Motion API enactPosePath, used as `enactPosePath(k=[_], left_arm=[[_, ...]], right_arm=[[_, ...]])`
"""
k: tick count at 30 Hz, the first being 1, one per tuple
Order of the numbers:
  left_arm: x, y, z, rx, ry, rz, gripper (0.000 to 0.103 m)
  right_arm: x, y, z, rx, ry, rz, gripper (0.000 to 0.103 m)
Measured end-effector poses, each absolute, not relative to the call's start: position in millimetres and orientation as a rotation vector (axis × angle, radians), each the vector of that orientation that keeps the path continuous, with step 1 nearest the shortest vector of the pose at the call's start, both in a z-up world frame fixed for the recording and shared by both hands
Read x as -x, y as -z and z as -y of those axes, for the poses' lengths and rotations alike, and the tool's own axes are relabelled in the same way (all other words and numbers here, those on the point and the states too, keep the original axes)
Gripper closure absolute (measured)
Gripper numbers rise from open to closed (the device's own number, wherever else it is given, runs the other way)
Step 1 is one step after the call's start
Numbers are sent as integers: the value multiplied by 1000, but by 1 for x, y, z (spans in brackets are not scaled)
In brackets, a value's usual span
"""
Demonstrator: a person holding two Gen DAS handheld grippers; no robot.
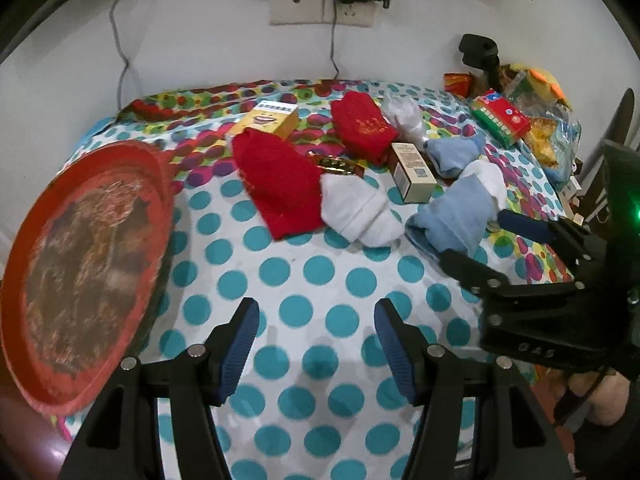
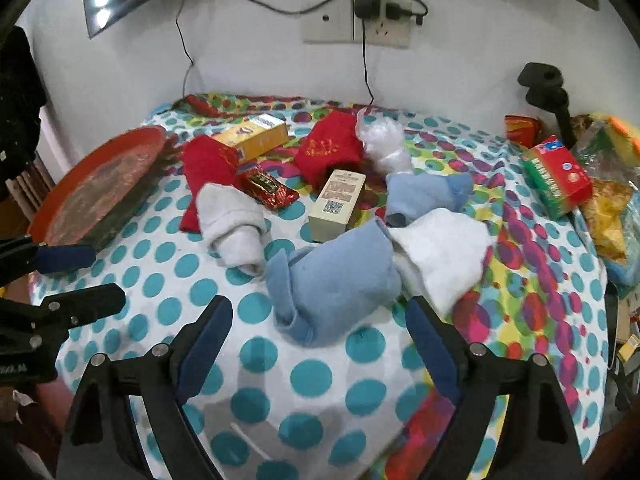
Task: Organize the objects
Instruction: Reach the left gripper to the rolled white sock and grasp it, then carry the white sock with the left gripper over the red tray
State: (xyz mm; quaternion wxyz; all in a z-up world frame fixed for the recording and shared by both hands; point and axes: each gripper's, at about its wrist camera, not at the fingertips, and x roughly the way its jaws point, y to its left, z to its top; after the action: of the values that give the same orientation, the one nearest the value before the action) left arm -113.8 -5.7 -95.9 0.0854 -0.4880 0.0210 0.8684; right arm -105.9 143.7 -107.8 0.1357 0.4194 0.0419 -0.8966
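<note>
Bare dotted tabletop (image 1: 320,280) lies open in front, hemmed by the red tray (image 1: 86,260) on the left, a cluster of rolled socks (image 2: 336,276) and small boxes (image 2: 338,206) ahead, and snack packets (image 2: 556,176) on the right.

No legible text (box print blurred)

the left wrist camera is sitting behind the left gripper (image 1: 316,344), looking steeply down and forward over the polka-dot tablecloth (image 1: 304,272) toward the wall socket (image 1: 320,4). it is taking in the red tray (image 1: 86,272) at its left edge and the right gripper (image 1: 476,240) at its right. the right wrist camera is riding behind the right gripper (image 2: 320,340), facing the same wall, close above the light blue sock (image 2: 332,276). both views are sharing the cloth, the socks, the boxes and the tray (image 2: 100,188).
</note>
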Motion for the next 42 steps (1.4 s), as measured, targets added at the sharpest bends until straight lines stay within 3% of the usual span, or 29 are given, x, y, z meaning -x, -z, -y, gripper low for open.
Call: enactPosePath(k=[5, 10, 13, 32, 38, 42], left_arm=[[130, 101, -1, 1439, -2566, -55, 41], [146, 109, -6, 1456, -2526, -9, 41], [154, 113, -9, 1475, -2504, 38, 41], [210, 136, -30, 1536, -2478, 14, 41], [209, 139, -36, 1453, -2511, -73, 42], [207, 138, -42, 1427, -2483, -114, 63]], right_arm=[[122, 116, -143, -1199, 2617, -119, 20], [135, 126, -142, -1220, 2583, -105, 46], [133, 127, -145, -1194, 2585, -92, 53], [129, 132, -166, -1160, 2572, 15, 54], [129, 132, -166, -1167, 2565, 27, 53], [130, 132, -166, -1171, 2561, 33, 52]])
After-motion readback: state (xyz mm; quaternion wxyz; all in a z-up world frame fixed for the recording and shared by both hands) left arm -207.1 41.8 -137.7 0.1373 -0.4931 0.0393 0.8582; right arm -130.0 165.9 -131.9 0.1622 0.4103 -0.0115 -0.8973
